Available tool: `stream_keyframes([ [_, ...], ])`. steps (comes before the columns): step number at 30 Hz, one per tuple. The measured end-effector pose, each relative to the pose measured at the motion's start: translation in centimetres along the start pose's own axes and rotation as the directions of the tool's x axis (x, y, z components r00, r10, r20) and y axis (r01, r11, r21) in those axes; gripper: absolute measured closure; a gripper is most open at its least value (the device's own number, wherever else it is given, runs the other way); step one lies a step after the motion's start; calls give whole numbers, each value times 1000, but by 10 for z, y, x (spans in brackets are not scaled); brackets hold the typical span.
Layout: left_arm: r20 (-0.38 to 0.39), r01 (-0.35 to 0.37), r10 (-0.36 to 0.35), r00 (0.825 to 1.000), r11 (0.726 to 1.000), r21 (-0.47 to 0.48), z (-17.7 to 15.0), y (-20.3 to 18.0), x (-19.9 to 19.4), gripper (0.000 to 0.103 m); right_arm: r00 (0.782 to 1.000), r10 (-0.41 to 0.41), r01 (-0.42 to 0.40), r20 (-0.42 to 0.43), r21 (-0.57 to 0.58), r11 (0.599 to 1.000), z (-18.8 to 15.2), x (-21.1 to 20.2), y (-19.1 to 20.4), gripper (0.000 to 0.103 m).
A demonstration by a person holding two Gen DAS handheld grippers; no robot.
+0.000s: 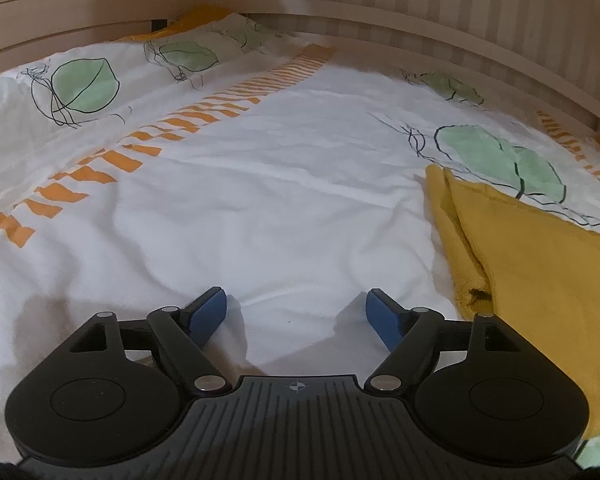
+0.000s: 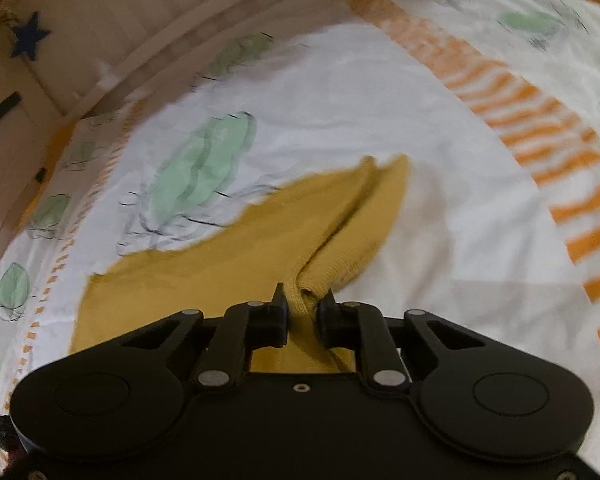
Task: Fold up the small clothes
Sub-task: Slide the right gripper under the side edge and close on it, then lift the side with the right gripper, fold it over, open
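Pinching a stitched hem of the mustard-yellow knit garment point(image 2: 236, 256) between nearly closed jaws — right gripper point(image 2: 303, 300), fabric bunched at the tips and trailing ahead and to its left across the leaf-print duvet point(image 2: 440, 208). Standing wide apart with nothing between the blue pads point(image 1: 210, 312) — left gripper point(image 1: 296, 300), low over bare white duvet. Garment lying just right of the left gripper, folded edge nearest it.
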State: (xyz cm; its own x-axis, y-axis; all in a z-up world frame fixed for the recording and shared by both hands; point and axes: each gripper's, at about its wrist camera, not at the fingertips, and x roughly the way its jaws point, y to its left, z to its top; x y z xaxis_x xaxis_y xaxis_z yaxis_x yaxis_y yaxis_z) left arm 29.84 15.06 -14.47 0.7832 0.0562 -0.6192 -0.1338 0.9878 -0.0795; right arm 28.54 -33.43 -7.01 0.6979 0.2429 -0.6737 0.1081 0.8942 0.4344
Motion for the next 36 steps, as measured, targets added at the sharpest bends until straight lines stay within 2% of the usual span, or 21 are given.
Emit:
stream_keyframes([
  [8, 4, 8, -8, 1000, 1000, -4, -1, 2, 0, 27, 991, 132, -130, 9, -101, 986, 14, 0, 94, 81],
  [12, 4, 8, -8, 1000, 1000, -4, -1, 2, 0, 26, 979, 202, -204, -30, -157, 966, 6, 20, 144, 81],
  [15, 6, 11, -11, 1000, 1000, -8, -1, 2, 0, 26, 972, 222, -234, -78, -212, 949, -6, 44, 181, 82],
  [18, 8, 13, -13, 1000, 1000, -10, -1, 2, 0, 26, 968, 214, -242, -133, -252, 937, -25, 69, 208, 83],
  [22, 8, 13, -13, 1000, 1000, -11, 0, 2, 0, 26, 971, 175, -218, -164, -304, 928, -50, 89, 229, 83],
  [28, 8, 13, -13, 1000, 1000, -11, 0, 2, 0, 26, 984, 125, -167, -130, -393, 904, -68, 90, 249, 83],
  [32, 8, 14, -14, 1000, 1000, -11, 0, 2, 0, 26, 987, 106, -149, -118, -461, 875, -75, 96, 265, 81],
  [34, 8, 13, -13, 1000, 1000, -11, 0, 2, 0, 26, 981, 104, -172, -166, -471, 865, -77, 103, 268, 80],
  [36, 9, 14, -14, 1000, 1000, -12, -1, 2, 0, 26, 974, 123, -201, -189, -485, 851, -82, 107, 271, 75],
])
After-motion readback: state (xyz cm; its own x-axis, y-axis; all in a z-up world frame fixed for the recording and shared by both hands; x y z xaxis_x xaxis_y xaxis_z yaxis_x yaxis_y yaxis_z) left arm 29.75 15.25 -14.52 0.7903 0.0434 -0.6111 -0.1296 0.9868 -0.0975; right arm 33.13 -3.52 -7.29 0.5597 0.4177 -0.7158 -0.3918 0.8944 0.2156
